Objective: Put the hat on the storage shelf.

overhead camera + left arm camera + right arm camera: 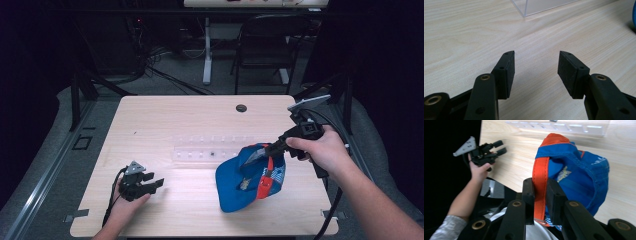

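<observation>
The right gripper (272, 148) is pinching the orange strap (539, 185) of a blue cap (235, 187); in the right gripper view the two black fingers (528, 195) are pressing on the strap from either side, with the strap running up between them. The cap is lying upside down on the right half of the desk (165, 122), its opening facing up and its brim towards the person; the gripper is reaching its far edge from the right. In the high view the strap is showing as an orange band across the open inside of the cap.

Inside the cap a pale patch, probably a label (564, 173), is showing, and a white printed mark (599, 160) is sitting on the blue cloth farther right. Neither is sharp enough to read; no brand name can be made out.

The left gripper (156, 183) is resting low over the near left part of the desk, well apart from the cap. In the left gripper view its fingers (509, 72) are standing spread, with only bare wood between them.

A clear plastic rack (212, 149) is lying across the middle of the desk, just beyond the cap; its corner is showing at the top of the left gripper view. A round dark cable hole (241, 108) is sitting near the far edge of the desk.
</observation>
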Motion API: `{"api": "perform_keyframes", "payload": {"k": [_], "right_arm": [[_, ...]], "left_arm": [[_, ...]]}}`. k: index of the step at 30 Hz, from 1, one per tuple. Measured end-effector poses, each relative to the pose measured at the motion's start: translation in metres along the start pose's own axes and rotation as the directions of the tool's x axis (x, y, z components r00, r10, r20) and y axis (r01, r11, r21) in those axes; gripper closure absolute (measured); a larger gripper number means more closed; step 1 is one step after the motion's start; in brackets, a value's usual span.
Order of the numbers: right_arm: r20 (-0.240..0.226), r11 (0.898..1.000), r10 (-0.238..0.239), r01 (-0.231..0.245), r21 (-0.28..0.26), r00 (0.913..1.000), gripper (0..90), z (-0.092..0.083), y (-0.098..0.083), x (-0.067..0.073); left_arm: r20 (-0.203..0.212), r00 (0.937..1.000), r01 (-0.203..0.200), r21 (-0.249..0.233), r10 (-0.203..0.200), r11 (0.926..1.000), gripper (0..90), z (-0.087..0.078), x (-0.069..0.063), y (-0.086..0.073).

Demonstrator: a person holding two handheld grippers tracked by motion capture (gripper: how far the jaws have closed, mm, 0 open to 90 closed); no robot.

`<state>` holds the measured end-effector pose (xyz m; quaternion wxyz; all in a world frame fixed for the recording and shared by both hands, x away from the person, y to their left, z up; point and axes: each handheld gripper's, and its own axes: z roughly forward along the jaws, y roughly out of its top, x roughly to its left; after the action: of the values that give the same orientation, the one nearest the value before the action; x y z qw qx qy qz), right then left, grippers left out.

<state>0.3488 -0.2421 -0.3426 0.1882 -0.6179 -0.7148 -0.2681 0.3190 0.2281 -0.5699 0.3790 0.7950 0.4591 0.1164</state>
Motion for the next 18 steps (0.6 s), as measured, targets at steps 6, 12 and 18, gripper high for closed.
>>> {"api": "perform_keyframes", "payload": {"k": [6,12,18], "right_arm": [[-0.099,1.0,0.029,-0.03,-0.002,0.9946,78.8,0.0,0.001,-0.001],[-0.144,1.0,0.01,-0.012,-0.012,0.9895,78.8,-0.003,0.002,0.002],[-0.167,0.999,0.007,-0.016,-0.049,0.9859,78.9,-0.011,0.003,0.004]], "left_arm": [[0.001,1.0,0.001,0.0,-0.001,1.0,48.2,0.0,0.0,0.0],[0.001,1.0,0.002,0.0,-0.002,1.0,48.2,0.0,0.0,0.0],[0.002,1.0,0.0,0.0,0.0,1.0,48.2,0.0,0.0,0.0]]}}
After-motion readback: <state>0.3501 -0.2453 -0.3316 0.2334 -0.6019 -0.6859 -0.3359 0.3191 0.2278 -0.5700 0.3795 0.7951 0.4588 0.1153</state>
